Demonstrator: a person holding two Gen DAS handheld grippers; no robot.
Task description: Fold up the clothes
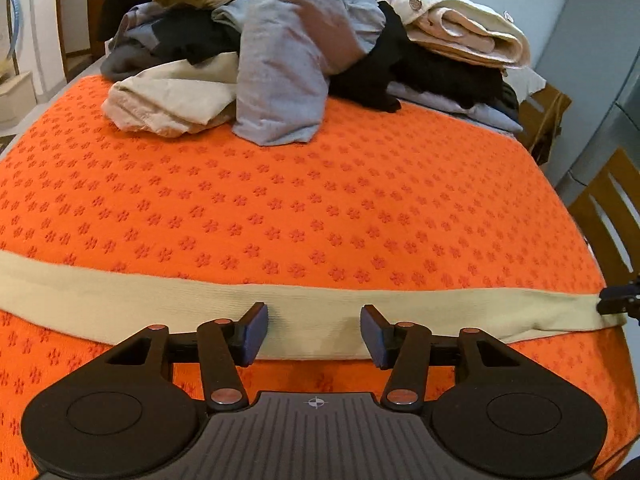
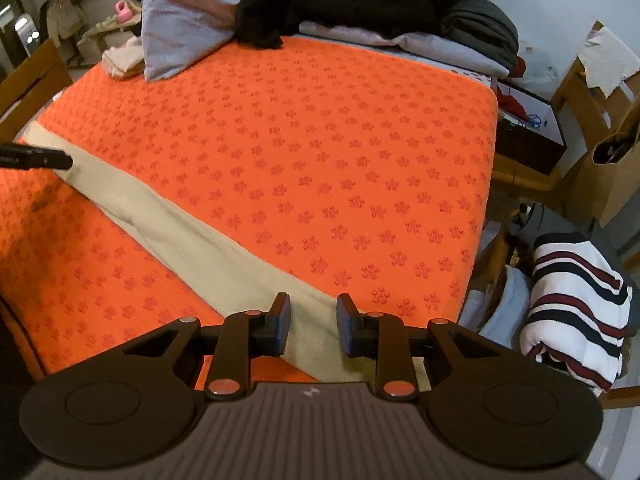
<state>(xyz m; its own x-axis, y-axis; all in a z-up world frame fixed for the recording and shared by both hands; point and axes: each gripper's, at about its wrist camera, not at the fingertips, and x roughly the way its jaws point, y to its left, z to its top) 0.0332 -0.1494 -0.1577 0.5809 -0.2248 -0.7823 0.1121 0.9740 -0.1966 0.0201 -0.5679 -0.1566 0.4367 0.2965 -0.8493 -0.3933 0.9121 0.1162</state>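
A long beige garment [image 1: 304,316], folded into a narrow strip, lies flat across the near part of the tabletop, on an orange cloth [image 1: 304,208] with a raised flower pattern. In the left wrist view the strip runs from the left edge to the right edge of the cloth; in the right wrist view it runs as a diagonal from the far left down to the near edge.

The left hand-held gripper [image 1: 314,332] hovers over the middle of the strip with its fingers wide apart, nothing between them. The right hand-held gripper [image 2: 313,326] sits over the strip's near end, its fingers also apart and empty, though closer together than the left pair. Each view catches the other tool as a dark tip at the strip's far end, too small to judge.

At the far side of the tabletop a heap of unfolded clothes [image 1: 280,40] rests on the cloth. Only the left wrist view shows a cream folded piece with buttons [image 1: 464,28] on top of it. Only the right wrist view shows a striped folded sweater [image 2: 576,308] off the tabletop to the right, and a brown paper bag [image 2: 612,172] beyond it
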